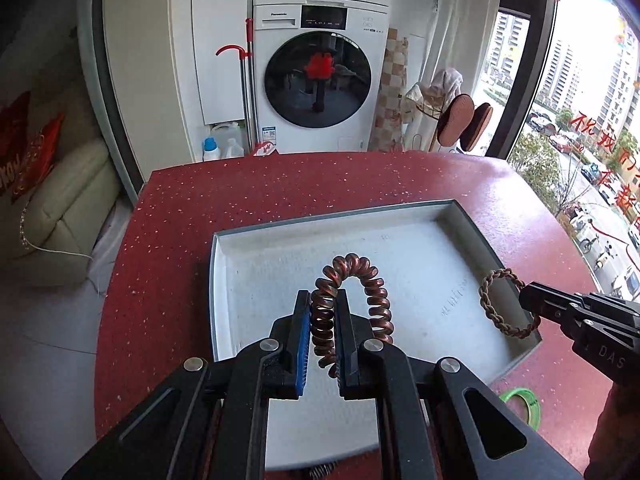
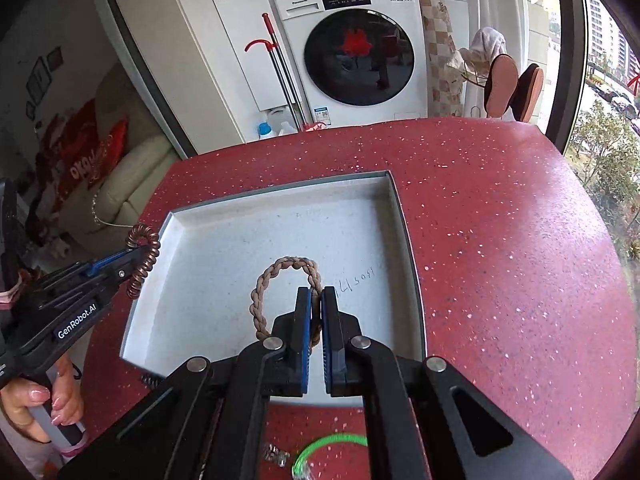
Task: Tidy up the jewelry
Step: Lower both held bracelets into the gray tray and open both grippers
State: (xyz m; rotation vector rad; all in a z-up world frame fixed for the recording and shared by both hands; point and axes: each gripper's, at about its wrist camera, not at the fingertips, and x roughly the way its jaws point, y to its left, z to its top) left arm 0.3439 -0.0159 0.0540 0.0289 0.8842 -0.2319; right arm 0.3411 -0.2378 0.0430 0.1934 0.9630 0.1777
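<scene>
My left gripper (image 1: 323, 300) is shut on a copper spiral coil bracelet (image 1: 366, 276) and holds it above the shallow grey tray (image 1: 248, 240). My right gripper (image 2: 317, 296) is shut on a tan braided bracelet (image 2: 276, 270) and holds it above the same tray (image 2: 192, 216). In the left wrist view the right gripper (image 1: 526, 300) and braided bracelet (image 1: 490, 300) hang over the tray's right edge. In the right wrist view the left gripper (image 2: 134, 258) with the coil bracelet (image 2: 150, 254) is over the tray's left edge.
The tray sits on a red speckled table (image 2: 500, 240). A green ring (image 2: 316, 450) and a small silver piece (image 2: 276, 454) lie on the table near its front edge; the green ring also shows in the left wrist view (image 1: 524, 398). A washing machine (image 1: 320, 72) stands beyond the table.
</scene>
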